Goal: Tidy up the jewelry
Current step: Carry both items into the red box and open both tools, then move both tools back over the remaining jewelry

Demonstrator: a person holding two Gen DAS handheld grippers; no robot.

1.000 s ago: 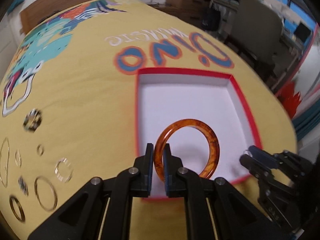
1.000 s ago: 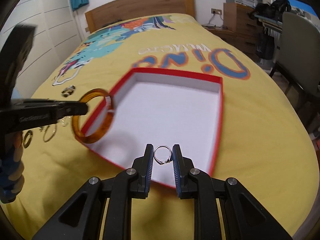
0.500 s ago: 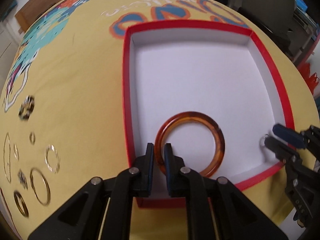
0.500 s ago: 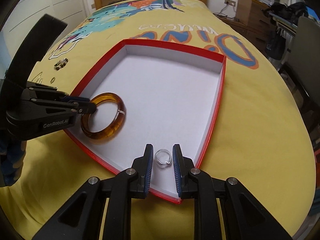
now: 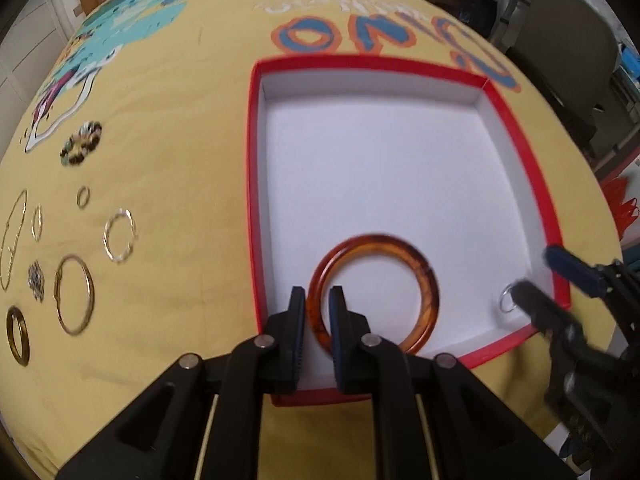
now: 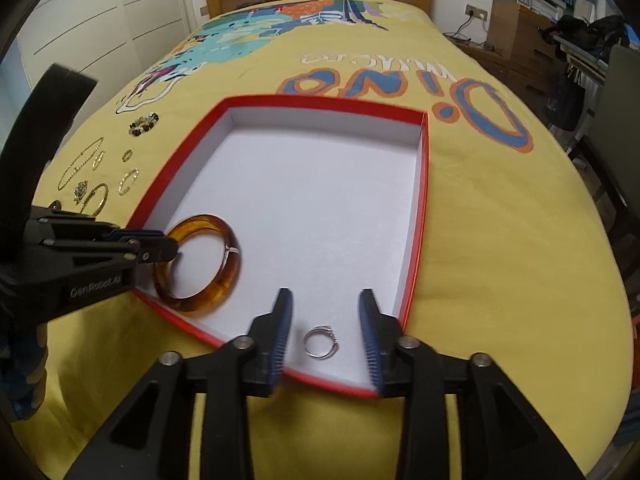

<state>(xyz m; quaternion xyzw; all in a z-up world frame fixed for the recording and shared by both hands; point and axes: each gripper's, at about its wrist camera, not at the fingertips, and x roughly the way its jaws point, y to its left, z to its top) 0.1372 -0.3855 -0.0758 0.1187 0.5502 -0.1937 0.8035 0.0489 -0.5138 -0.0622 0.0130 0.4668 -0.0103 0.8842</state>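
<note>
A red-rimmed white box (image 5: 253, 184) (image 6: 425, 200) lies on the yellow bedspread. My left gripper (image 5: 318, 312) (image 6: 168, 246) is shut on an amber bangle (image 5: 420, 276) (image 6: 224, 280), which rests low in the box's near left corner. My right gripper (image 6: 325, 320) (image 5: 536, 280) is open, its fingers either side of a small silver ring (image 6: 320, 342) (image 5: 507, 303) that lies on the box floor near the front right corner.
Several loose pieces lie on the bedspread left of the box: a gold hoop (image 5: 74, 294), a silver hoop (image 5: 119, 234), a bead bracelet (image 5: 80, 146), a thin chain (image 5: 12, 240), small rings. A chair and a desk stand to the right of the bed.
My right gripper has opened and the silver ring now lies on the box floor. My left gripper has lowered the bangle into the box's near corner.
</note>
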